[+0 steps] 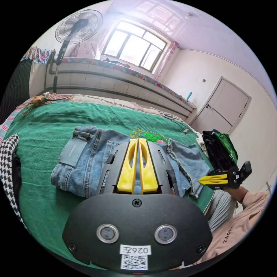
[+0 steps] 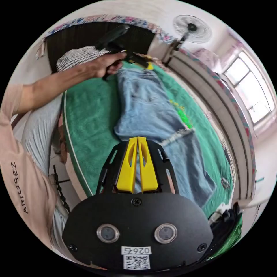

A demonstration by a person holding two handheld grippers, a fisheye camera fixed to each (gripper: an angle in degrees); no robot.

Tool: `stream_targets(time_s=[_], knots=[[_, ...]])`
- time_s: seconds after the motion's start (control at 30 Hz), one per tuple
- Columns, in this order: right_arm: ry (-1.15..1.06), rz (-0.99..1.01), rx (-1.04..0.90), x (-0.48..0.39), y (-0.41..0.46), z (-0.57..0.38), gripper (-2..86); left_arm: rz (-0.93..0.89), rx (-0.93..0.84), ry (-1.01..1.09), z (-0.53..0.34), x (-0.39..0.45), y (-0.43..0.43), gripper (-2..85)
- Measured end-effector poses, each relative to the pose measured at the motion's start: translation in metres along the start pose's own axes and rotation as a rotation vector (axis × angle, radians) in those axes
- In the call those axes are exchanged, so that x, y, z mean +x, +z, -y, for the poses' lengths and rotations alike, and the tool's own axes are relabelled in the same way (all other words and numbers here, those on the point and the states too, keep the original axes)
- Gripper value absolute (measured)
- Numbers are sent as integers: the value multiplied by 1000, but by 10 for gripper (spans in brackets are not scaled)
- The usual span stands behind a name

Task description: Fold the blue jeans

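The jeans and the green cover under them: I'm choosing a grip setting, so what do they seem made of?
The jeans look like faded light-blue denim: stitched seams, a sewn patch pocket, frayed hems. The green cover seems to be a soft, matte towelling-like cloth with a fuzzy surface, though its exact fibre is unclear.

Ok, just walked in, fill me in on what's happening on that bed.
A person holds a gripper in each hand over blue jeans lying folded lengthwise on a green cover. The left gripper hovers by the waist end and the right gripper near the frayed leg ends. Both have their jaws together, gripping nothing. A standing fan is beside the bed.
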State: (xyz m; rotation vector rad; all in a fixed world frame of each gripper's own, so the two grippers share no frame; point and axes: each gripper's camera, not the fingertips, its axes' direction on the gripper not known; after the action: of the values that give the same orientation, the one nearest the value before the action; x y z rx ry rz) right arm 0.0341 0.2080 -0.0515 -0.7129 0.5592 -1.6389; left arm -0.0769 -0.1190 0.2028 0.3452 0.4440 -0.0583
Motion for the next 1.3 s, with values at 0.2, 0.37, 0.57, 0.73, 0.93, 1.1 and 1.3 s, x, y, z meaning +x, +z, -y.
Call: stream_targets(time_s=[0.2, 0.37, 0.57, 0.73, 0.93, 1.1, 1.3], knots=[[463, 57, -24, 103, -30, -141, -9, -174, -87, 261, -15, 147, 88, -10], [918, 119, 127, 145, -18, -293, -9, -156, -101, 505, -6, 284, 179, -10], [877, 198, -79, 146, 33, -349, -8, 174, -501, 376, -2, 295, 310, -9], [976, 86, 94, 144, 10, -404, 6, -80, -421, 215, 21, 316, 308, -9], [1124, 453, 119, 155, 71, -461, 90, -153, -530, 239, 29, 383, 369, 8], [1136, 404, 126, 147, 85, -477, 79, -168, -700, 225, 20, 413, 435, 147], [1043, 395, 120, 131, 96, -470, 38, -101, -734, 213, 18, 435, 464, 201]])
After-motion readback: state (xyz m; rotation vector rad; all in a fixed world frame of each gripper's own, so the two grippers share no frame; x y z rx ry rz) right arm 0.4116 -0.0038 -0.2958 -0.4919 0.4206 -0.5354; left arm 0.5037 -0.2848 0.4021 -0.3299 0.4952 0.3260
